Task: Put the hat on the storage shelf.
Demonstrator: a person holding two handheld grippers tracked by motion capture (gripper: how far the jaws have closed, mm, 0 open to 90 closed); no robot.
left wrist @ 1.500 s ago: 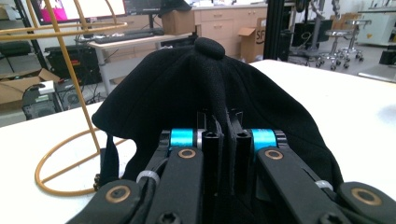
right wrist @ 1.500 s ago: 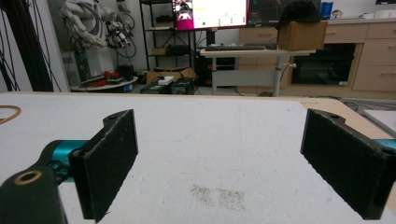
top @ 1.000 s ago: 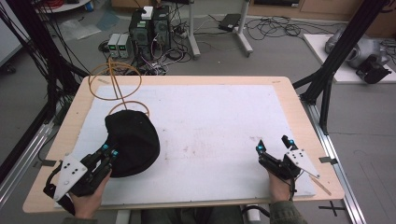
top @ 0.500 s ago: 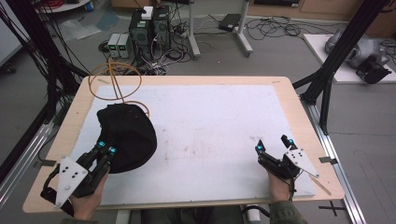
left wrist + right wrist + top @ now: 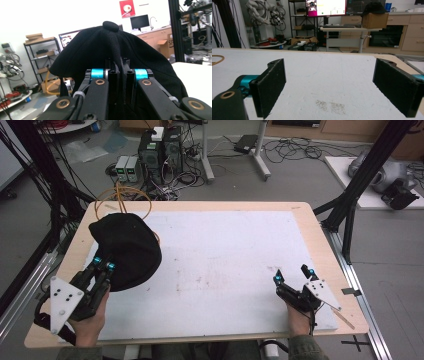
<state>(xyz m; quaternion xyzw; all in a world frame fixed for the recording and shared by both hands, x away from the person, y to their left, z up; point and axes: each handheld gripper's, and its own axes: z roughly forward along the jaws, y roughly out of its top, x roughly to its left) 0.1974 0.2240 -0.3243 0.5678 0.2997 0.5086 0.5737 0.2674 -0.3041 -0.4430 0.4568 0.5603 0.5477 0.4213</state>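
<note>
Black cloth, a soft round cap [image 5: 126, 249] with a button at its crown, sits at the left part of the white-topped wooden surface [image 5: 225, 270], and the left tongs [image 5: 103, 266] are clenched on its near edge. In the left gripper view the 2 black jaws stand pressed together with a fold of the cap's fabric pinched between them, and the cap's dome [image 5: 112, 47] rises directly beyond the tips, its button at the top. In the high view the cap spreads from those tips away toward the far left corner of the surface, where a loop of orange cable [image 5: 120, 200] lies just behind it.

The right tongs [image 5: 292, 274] rest low over the near right part of the surface, well apart from the cap. They are released: in the right gripper view the 2 padded jaws [image 5: 329, 87] stand wide apart with nothing but white surface between them.
</note>
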